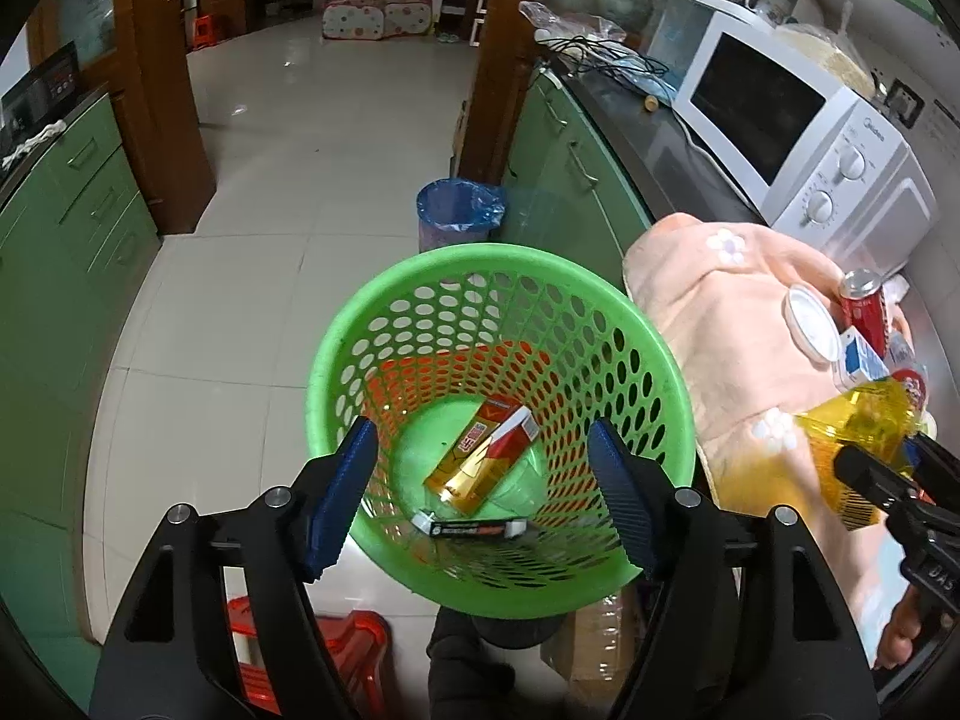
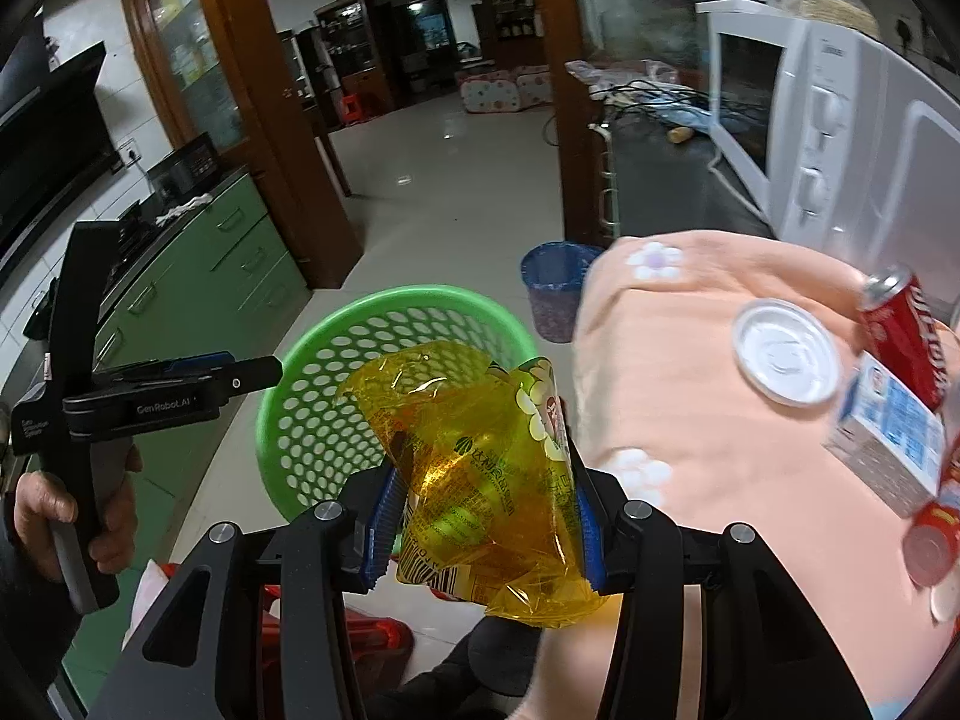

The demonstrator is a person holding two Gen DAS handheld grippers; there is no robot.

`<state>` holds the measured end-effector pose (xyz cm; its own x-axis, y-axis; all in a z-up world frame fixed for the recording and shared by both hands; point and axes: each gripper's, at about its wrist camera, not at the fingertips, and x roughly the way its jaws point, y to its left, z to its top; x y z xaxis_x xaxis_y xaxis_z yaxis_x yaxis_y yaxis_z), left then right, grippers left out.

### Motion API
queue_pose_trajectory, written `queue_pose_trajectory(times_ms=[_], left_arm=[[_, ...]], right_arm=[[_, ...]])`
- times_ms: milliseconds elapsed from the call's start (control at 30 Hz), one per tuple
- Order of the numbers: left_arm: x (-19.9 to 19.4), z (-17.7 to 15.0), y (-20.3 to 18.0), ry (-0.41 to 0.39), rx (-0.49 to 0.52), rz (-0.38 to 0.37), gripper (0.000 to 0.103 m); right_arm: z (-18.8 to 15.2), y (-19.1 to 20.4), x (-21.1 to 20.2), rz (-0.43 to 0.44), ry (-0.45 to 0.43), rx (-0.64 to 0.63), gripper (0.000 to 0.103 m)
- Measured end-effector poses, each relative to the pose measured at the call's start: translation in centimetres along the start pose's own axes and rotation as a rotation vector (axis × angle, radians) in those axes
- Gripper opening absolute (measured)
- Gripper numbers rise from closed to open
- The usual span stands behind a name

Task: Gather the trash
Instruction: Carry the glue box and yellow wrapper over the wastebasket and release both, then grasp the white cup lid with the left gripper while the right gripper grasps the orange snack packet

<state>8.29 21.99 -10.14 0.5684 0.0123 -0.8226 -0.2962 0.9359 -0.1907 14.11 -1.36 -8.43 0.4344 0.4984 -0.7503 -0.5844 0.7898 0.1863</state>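
Over green basket (image 1: 498,396), left jaws gape empty; right jaws clamp crinkled, translucent yellow wrapper (image 2: 480,480).

The basket (image 1: 504,324) is bright green with a pattern of oval holes. In it lies a red and gold box (image 1: 483,456). The wrapper (image 2: 480,480) is clear yellow with printed text and a barcode. The cloth (image 2: 690,372) is peach with white flowers. The can (image 2: 906,330) is red with white lettering. The carton (image 2: 888,438) is white and blue. The bin (image 1: 459,213) is lined blue. The cabinets (image 1: 78,192) are green.
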Motion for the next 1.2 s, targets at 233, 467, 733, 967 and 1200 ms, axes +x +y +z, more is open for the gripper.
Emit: queue_pose_trajectory(times_ms=[233, 467, 733, 967, 1200], left_arm=[[-1.1, 0.1, 1.1, -0.019, -0.025, 0.013, 0.075], [-1.8, 0.4, 2.4, -0.036, -0.062, 0.025, 0.079], [-2.0, 0.6, 2.6, -0.041, -0.072, 0.025, 0.079], [-2.2, 0.7, 1.4, -0.041, -0.048, 0.010, 0.079], [-1.8, 0.8, -1.2, -0.034, -0.005, -0.023, 0.079]], right_arm=[[0.8, 1.7, 2.7, 0.050, 0.020, -0.003, 0.046], [1.4, 2.4, 4.5, 0.123, 0.028, 0.057, 0.060], [1.5, 2.9, 3.6, 0.147, 0.001, 0.064, 0.075], [0.6, 1.8, 1.6, 0.110, -0.017, 0.071, 0.077], [-0.7, -1.3, -0.7, 0.037, -0.033, 0.107, 0.079]])
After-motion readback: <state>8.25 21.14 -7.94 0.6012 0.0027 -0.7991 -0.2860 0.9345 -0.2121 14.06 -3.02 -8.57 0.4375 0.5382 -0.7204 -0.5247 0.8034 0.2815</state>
